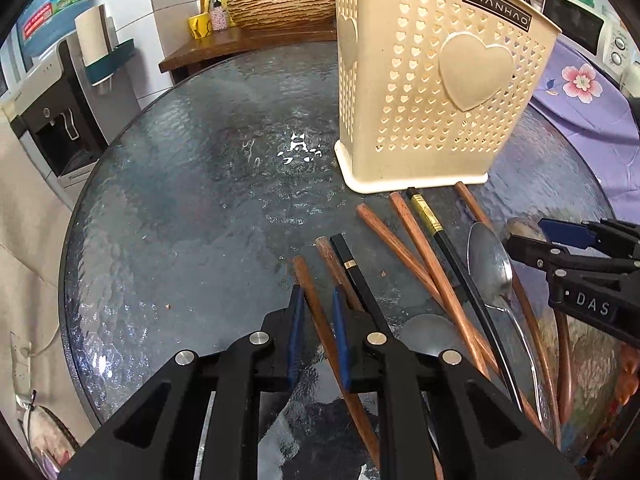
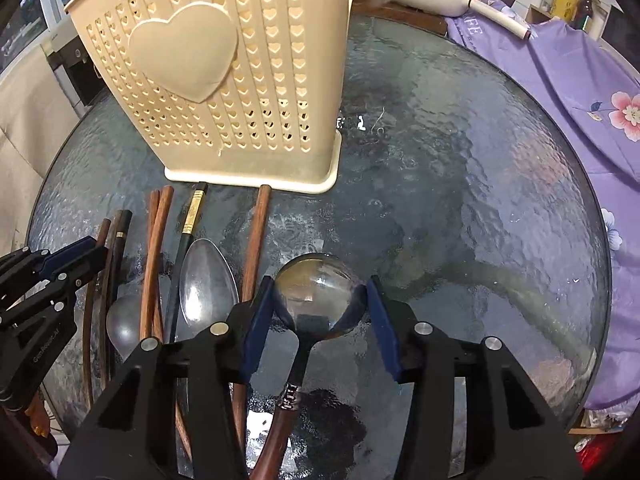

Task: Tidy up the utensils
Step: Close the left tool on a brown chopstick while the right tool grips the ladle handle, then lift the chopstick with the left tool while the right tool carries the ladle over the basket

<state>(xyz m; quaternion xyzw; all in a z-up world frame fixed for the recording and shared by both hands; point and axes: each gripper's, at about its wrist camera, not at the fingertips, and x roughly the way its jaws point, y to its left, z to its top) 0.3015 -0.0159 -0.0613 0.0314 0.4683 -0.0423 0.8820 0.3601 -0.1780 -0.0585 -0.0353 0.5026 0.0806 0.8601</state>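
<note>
Both grippers are low over the near edge of the round glass table (image 1: 180, 208), angled steeply down.

Our left gripper (image 1: 318, 300) has its blue pads narrowed around a brown chopstick (image 1: 316, 312). The left pad sits against the stick; whether the right pad touches it we cannot tell. That stick is the leftmost of the pile, running from mid-table back toward the near edge under the gripper. A second brown stick and a black chopstick (image 1: 352, 276) with a gold band lie just beside it on the right, outside the fingers.

Our right gripper (image 2: 320, 292) has its fingers about half apart, straddling the bowl of a round ladle (image 2: 312, 292). Both pads look to touch the bowl's sides, the left one clearly, the right one at the rim. The ladle's dark handle runs back between the fingers toward the near edge.

The rest of the utensils lie flat on the table between the two grippers: several more brown sticks, a second black stick (image 2: 188, 232) with a longer gold band, a steel spoon (image 2: 208, 280) face up, and another spoon bowl partly hidden under the sticks. The tips of several sticks reach the base of the holder (image 1: 432, 80).

The holder is a cream plastic basket with heart cut-outs, upright near the table's middle, just beyond the pile. We cannot see inside it.

A purple floral cloth (image 2: 580, 92) sits beyond the table's right edge.
</note>
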